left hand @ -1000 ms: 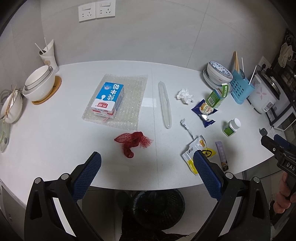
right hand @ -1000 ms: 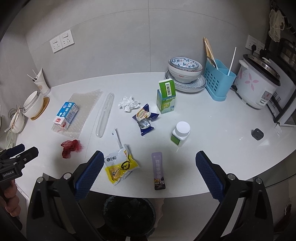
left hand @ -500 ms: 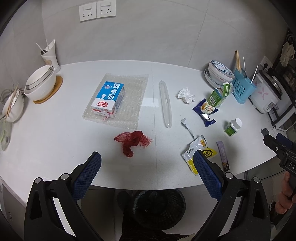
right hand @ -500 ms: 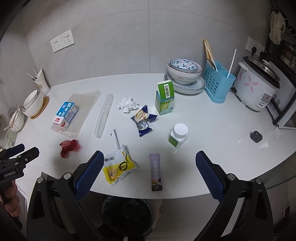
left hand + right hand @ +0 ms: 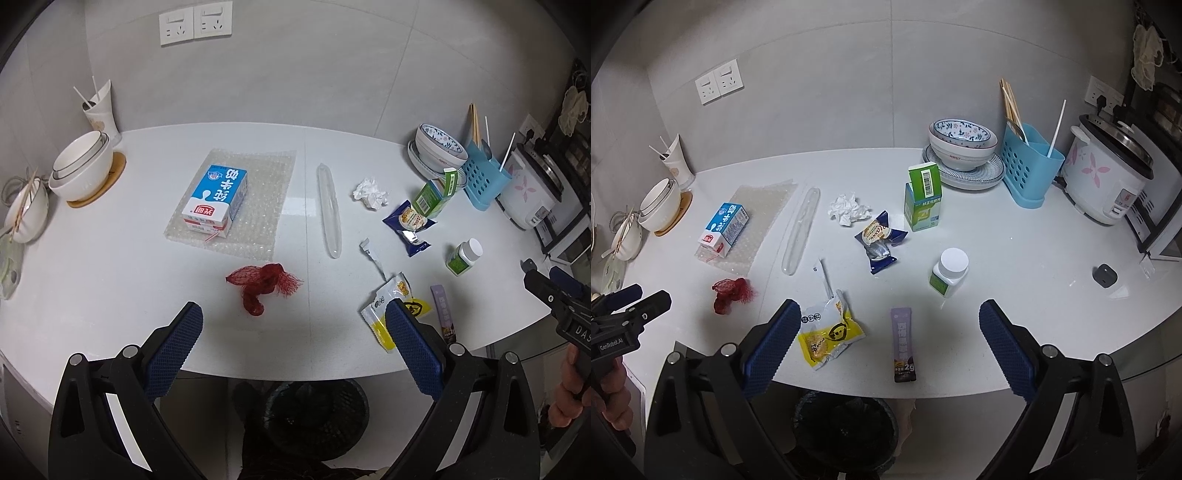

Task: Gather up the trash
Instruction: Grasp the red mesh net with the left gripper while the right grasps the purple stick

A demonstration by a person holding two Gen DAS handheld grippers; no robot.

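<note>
Trash lies on the white counter (image 5: 110, 280): a red net (image 5: 260, 283), a milk carton (image 5: 216, 201) on bubble wrap (image 5: 258, 221), a clear plastic sleeve (image 5: 328, 210), a crumpled tissue (image 5: 371, 192), a blue snack wrapper (image 5: 879, 242), a yellow wrapper (image 5: 829, 332), a purple sachet (image 5: 903, 344) and a green box (image 5: 923, 201). A black bin (image 5: 846, 432) stands below the counter's front edge. My left gripper (image 5: 293, 325) is open and empty, above the edge near the net. My right gripper (image 5: 888, 321) is open and empty, over the sachet.
White bowls (image 5: 83, 166) and a cup with sticks (image 5: 99, 110) stand at the far left. Patterned bowls (image 5: 962, 144), a blue utensil holder (image 5: 1030, 166) and a rice cooker (image 5: 1108, 177) stand at the right. A white-capped bottle (image 5: 949, 271) is near the middle.
Both grippers have drifted slightly; the views shift a little. Nothing was taken hold of or moved on the counter.
</note>
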